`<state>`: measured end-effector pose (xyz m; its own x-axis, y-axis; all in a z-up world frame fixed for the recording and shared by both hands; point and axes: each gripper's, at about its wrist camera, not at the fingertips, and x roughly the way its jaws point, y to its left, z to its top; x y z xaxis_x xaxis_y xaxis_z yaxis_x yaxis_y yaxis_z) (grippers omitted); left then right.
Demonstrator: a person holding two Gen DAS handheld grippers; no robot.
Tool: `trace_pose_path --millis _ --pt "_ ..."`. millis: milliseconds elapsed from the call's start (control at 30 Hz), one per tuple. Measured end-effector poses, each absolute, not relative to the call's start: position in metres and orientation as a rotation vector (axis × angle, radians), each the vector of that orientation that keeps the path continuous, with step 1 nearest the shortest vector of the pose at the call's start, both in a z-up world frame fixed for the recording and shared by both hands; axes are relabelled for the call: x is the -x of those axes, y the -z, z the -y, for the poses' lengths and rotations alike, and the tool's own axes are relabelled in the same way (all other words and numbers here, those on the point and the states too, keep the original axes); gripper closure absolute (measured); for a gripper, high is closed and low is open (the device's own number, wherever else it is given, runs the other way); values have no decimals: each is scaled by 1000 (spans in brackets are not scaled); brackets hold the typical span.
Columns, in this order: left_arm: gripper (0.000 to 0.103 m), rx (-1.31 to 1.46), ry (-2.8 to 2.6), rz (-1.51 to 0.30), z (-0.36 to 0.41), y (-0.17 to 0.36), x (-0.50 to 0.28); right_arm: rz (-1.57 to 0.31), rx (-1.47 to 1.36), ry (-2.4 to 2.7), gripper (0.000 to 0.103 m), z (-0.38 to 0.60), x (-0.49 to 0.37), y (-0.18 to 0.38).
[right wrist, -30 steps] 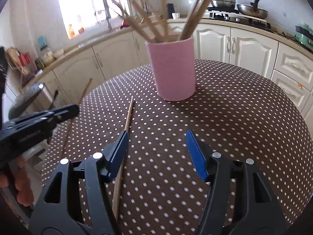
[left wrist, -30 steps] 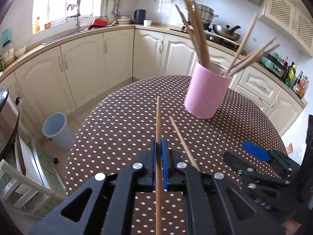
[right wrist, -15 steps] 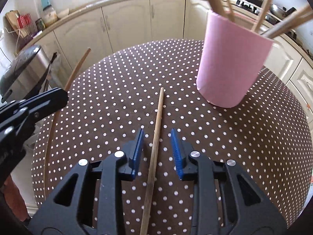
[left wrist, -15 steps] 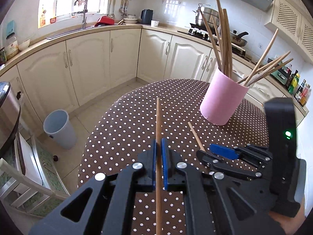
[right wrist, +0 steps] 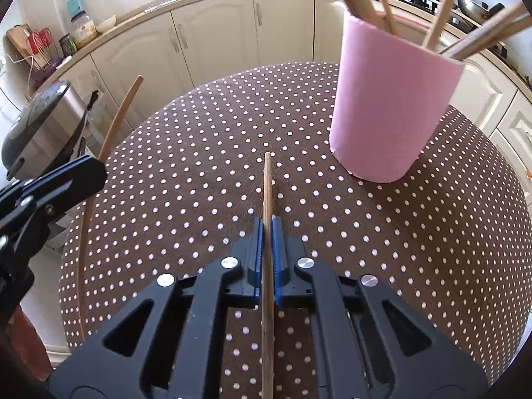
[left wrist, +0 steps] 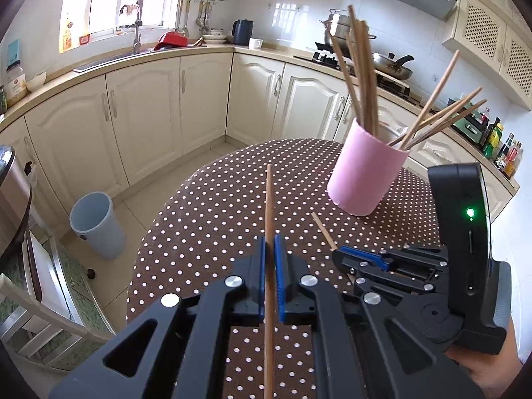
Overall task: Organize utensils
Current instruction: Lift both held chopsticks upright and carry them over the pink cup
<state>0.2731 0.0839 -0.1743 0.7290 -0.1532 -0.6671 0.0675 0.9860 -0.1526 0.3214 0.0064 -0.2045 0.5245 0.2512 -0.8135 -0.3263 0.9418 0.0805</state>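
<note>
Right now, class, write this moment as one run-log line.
left gripper: shut on chopstick | right gripper: shut on second chopstick | pink holder: upright on dotted table, chopsticks inside

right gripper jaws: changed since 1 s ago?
Yes. The right gripper went from open beside the chopstick to shut on it, and came closer to the pink cup on the dotted table.

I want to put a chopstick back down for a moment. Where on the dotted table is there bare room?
Bare cloth lies left of the pink cup, out to the table rim, and right of the right gripper below the cup. It is crowded where the right gripper's chopstick lies and by the left gripper.
</note>
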Motion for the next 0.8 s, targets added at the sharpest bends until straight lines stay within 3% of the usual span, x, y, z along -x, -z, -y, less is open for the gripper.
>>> trace_pose_path --millis 800 --pt "97 39 188 -562 -19 101 -202 -550 -103 -364 97 89 -215 89"
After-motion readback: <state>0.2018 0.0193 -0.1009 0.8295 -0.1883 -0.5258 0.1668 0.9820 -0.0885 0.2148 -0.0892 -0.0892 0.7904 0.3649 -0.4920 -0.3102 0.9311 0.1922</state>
